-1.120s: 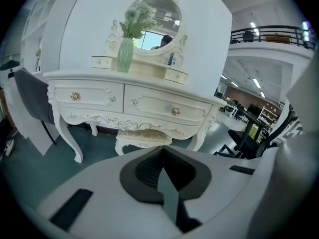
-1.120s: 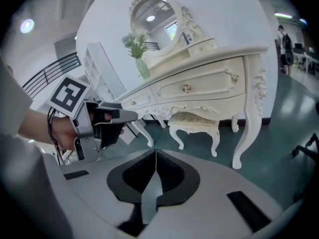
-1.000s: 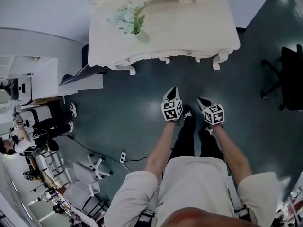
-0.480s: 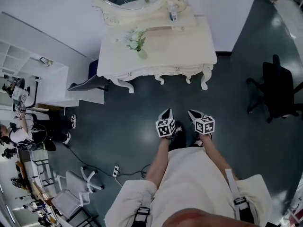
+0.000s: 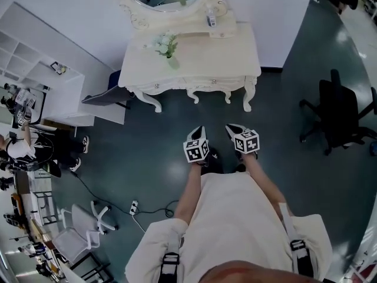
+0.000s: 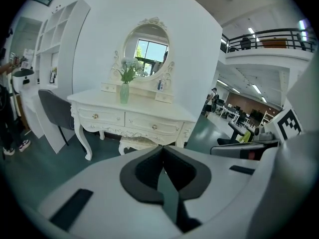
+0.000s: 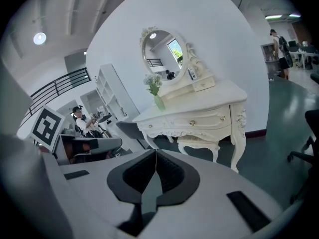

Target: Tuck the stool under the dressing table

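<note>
Facing the cream carved dressing table (image 5: 206,58), the person is holding the left gripper (image 6: 162,153) and right gripper (image 7: 155,156) closed, empty — the cushioned cream stool (image 6: 137,142) is seemingly sitting tucked, wanting only centring.

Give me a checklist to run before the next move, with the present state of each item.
1. The cream upholstered stool stands under the white carved dressing table, between its legs: ok.
2. The stool is pushed fully back: cannot tell.
3. The left tongs are shut with nothing between them: ok.
4. The right tongs are shut with nothing between them: ok.
5. The green glass vase is upright on the tabletop: ok.
</note>
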`<action>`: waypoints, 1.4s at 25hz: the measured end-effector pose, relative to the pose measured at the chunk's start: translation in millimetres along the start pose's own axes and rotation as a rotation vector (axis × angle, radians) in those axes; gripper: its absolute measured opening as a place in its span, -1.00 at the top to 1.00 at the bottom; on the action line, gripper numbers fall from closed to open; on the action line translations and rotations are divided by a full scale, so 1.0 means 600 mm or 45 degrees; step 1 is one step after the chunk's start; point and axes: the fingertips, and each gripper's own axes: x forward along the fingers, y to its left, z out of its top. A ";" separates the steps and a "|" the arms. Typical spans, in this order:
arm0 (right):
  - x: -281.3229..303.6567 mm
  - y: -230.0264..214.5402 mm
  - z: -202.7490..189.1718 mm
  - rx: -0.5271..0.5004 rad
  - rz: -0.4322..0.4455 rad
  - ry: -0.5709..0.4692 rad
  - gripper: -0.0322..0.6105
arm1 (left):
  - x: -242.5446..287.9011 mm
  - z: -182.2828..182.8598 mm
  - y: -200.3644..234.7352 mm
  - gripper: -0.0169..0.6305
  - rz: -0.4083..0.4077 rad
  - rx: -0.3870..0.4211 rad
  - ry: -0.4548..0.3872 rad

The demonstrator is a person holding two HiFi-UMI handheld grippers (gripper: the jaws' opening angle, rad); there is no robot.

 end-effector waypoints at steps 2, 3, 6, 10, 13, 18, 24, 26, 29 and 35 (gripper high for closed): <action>-0.004 -0.006 0.007 -0.026 -0.019 -0.002 0.76 | 0.000 0.010 0.000 0.90 0.009 0.033 -0.012; -0.006 -0.007 0.009 -0.040 -0.025 -0.001 0.76 | 0.000 0.012 0.001 0.91 0.012 0.046 -0.015; -0.008 -0.005 0.003 -0.073 -0.035 0.007 0.76 | 0.001 0.006 0.001 0.90 0.020 0.068 -0.006; -0.016 -0.006 -0.011 -0.072 -0.040 0.019 0.76 | 0.002 -0.008 -0.010 0.90 0.014 0.075 0.014; -0.024 -0.009 -0.022 -0.067 -0.047 0.025 0.76 | 0.000 -0.015 -0.018 0.91 -0.002 0.071 0.013; -0.033 -0.012 -0.028 -0.064 -0.055 0.015 0.76 | -0.004 -0.016 -0.028 0.90 -0.016 0.083 -0.002; -0.042 -0.011 -0.033 -0.063 -0.059 0.010 0.76 | -0.007 -0.021 -0.032 0.91 -0.029 0.094 0.000; -0.047 -0.013 -0.034 -0.060 -0.069 0.005 0.76 | -0.009 -0.023 -0.033 0.91 -0.033 0.097 -0.002; -0.054 -0.014 -0.037 -0.052 -0.078 -0.002 0.77 | -0.010 -0.026 -0.039 0.91 -0.039 0.103 0.002; -0.061 -0.006 -0.048 -0.072 -0.065 0.013 0.77 | -0.017 -0.035 -0.045 0.91 -0.037 0.094 0.000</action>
